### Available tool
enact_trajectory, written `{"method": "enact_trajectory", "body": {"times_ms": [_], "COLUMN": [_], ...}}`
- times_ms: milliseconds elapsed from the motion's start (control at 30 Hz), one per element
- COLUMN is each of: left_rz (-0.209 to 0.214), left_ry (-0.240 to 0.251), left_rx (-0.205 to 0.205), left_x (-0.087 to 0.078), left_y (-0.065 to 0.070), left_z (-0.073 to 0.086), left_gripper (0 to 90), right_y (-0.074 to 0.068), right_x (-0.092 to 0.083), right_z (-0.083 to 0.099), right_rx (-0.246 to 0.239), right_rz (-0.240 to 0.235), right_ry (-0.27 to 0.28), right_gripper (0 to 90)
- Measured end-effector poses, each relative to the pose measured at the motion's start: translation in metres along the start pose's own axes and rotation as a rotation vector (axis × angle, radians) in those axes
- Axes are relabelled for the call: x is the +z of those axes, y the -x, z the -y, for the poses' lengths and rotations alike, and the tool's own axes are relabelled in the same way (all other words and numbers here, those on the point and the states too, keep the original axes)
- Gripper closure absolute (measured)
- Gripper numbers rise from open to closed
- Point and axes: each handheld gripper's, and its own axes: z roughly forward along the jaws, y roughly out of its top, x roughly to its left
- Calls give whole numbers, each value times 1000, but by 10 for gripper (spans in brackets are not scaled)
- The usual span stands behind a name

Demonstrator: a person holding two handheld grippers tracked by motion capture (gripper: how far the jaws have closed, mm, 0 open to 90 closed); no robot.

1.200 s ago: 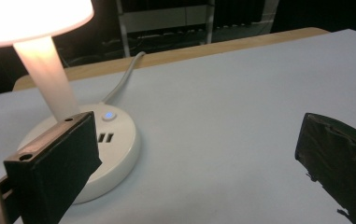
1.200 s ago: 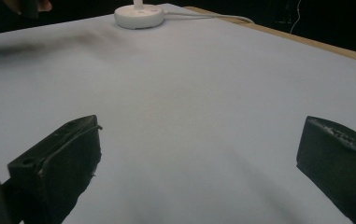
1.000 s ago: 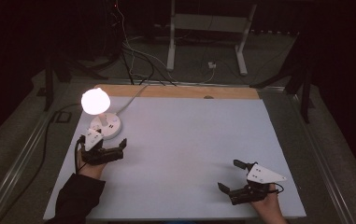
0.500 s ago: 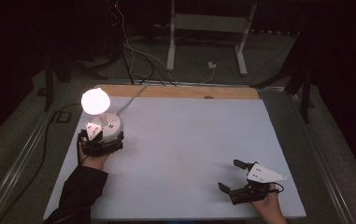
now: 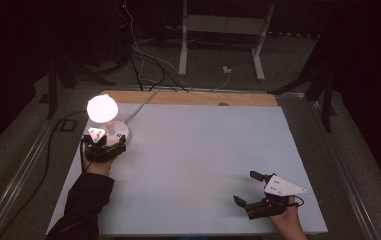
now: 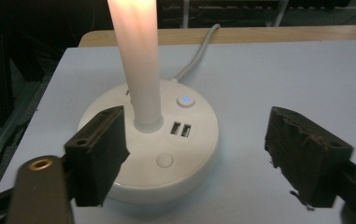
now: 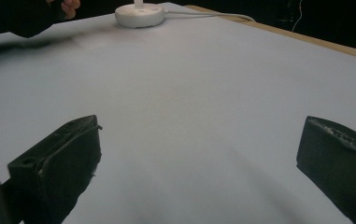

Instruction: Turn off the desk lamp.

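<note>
White lamp base point(image 6: 166, 154), blue-lit button point(image 6: 183, 100), black gripper point(image 6: 203, 158)

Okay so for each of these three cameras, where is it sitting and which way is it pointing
High view: above the person's side, looking forward and down on the table; both forearms, left claw and right claw.
Left gripper view: on the left claw, facing the lit lamp; jaws apart, having just been closing, one over the base, none pressing it.
Right gripper view: on the right claw, low across the table; open jaws.
All share the lamp.
</note>
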Motion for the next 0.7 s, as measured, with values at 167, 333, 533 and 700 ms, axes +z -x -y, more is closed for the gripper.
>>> {"method": "enact_trajectory", "body": {"times_ms": [167,333,533,700], "left_rz": [-33,-27,-18,-7], "left_ry": [1,-10,-30,-56], "left_rx": [19,21,40,50], "left_x": [2,4,6,10], "left_y": [-1,-4,-9,-12], "left_z": [2,2,4,6], "left_gripper": [439,693,837,900], "right_y": [0,0,0,-1], "right_x": [0,0,0,0], "right_z": [0,0,0,0], "right_rx": [-1,-1,0,-5], "right_rz": [-2,-6,-7,-8], "right_ry": [1,-1,-2,-6], "right_gripper": [0,0,0,0]}}
